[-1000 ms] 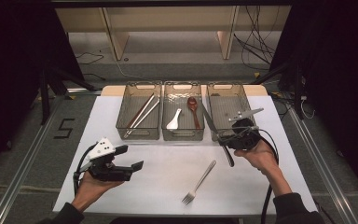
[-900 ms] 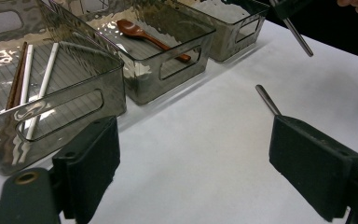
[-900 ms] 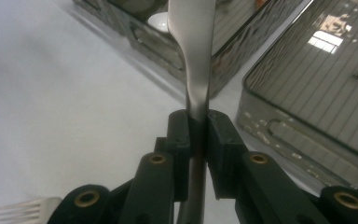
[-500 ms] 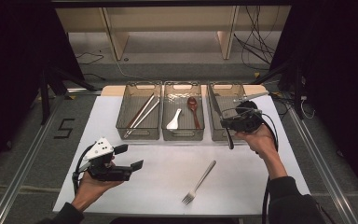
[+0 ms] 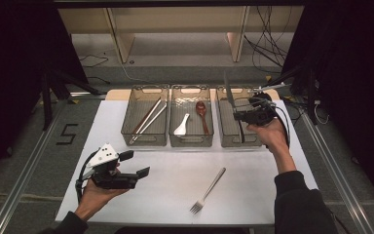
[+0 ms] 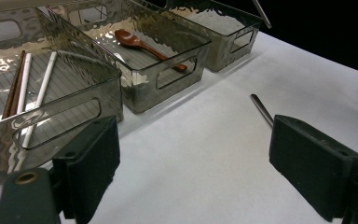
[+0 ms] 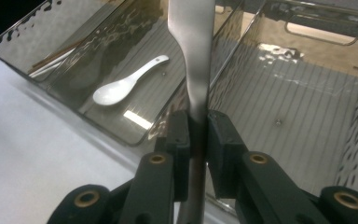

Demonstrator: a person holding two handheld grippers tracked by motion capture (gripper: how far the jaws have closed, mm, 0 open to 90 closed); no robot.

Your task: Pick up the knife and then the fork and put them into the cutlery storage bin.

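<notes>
over the right-hand bin [image 5: 224, 127] my right claw [image 5: 238, 115] is clamped on a table knife [image 7: 193, 56], its pads pinching the narrow neck where blade meets handle. the blade stands up above the claw and the handle hangs below, over the bin's floor. i judge it stiff, fairly heavy for its width, and slick polished steel, so it could pivot or slide in the pads; the flat neck or the handle is the place to take it, never the thin edge. my left claw [image 5: 132, 165] rests wide and empty low on the bench [image 5: 253, 195], near the fork [image 5: 207, 191]. compared with a second ago, the right claw has carried the knife up and farther over the bin, while the left hand and fork lie as before.
</notes>
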